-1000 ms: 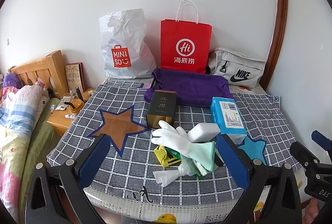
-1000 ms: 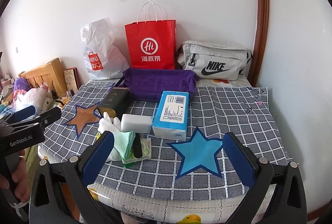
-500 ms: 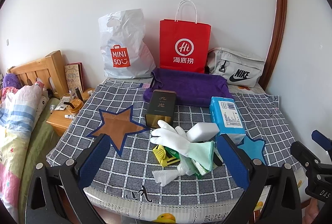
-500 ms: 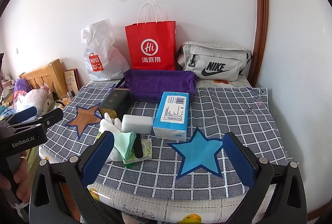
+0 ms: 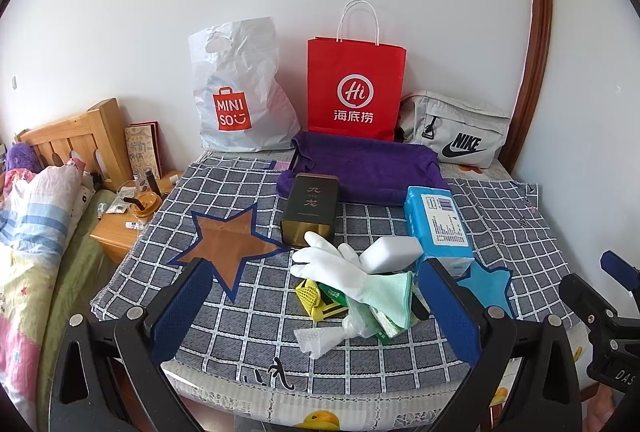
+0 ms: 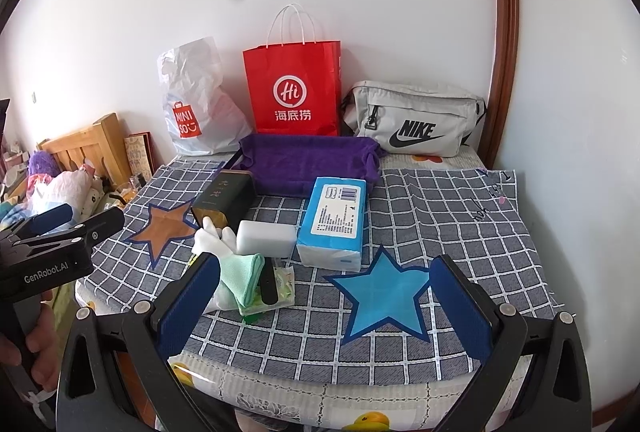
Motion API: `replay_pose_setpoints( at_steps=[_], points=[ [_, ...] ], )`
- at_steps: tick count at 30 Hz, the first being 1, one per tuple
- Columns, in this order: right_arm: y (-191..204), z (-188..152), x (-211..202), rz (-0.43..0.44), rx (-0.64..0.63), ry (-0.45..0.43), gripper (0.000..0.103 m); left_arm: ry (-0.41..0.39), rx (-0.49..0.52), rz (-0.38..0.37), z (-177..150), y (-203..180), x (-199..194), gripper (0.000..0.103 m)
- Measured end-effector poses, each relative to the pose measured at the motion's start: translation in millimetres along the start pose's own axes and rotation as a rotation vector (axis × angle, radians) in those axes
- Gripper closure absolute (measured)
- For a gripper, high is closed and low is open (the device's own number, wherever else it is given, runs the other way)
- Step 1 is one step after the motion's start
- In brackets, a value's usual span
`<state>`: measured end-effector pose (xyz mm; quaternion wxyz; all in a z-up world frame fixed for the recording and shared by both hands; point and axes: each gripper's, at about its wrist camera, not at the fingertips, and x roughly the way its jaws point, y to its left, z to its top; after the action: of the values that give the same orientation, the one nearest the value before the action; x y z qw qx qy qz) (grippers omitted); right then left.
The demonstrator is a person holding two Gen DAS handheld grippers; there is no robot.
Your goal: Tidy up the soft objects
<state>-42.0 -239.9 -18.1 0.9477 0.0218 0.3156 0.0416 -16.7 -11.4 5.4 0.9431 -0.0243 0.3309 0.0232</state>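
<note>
A white-and-green rubber glove (image 5: 352, 272) (image 6: 236, 264) lies on a small pile near the table's front, over a wipes packet (image 6: 280, 282) and a yellow item (image 5: 310, 292). A white sponge (image 5: 392, 251) (image 6: 266, 238), a blue tissue pack (image 5: 436, 222) (image 6: 334, 222) and a dark tin (image 5: 310, 207) (image 6: 224, 197) lie behind it. A purple towel-lined tray (image 5: 360, 163) (image 6: 308, 159) sits further back. My left gripper (image 5: 316, 312) is open and empty, in front of the pile. My right gripper (image 6: 324, 308) is open and empty, over the blue star (image 6: 384, 292).
A Miniso plastic bag (image 5: 236, 91), a red paper bag (image 5: 354, 87) and a grey Nike bag (image 5: 456, 129) stand against the wall. A checked cloth (image 6: 440, 216) with a brown star (image 5: 226, 240) covers the table. A bed and nightstand (image 5: 120, 228) are at the left.
Both grippers have crept slightly toward the table; the objects have not moved.
</note>
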Motion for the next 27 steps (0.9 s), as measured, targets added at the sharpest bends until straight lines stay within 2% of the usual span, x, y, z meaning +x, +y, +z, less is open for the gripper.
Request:
replay_pose_setpoints(
  at_steps=[27],
  points=[
    [1.3, 1.1, -4.4, 0.003, -0.003, -0.010, 0.000, -0.003, 0.000, -0.001, 0.5, -1.2, -1.5, 0.000]
  ],
)
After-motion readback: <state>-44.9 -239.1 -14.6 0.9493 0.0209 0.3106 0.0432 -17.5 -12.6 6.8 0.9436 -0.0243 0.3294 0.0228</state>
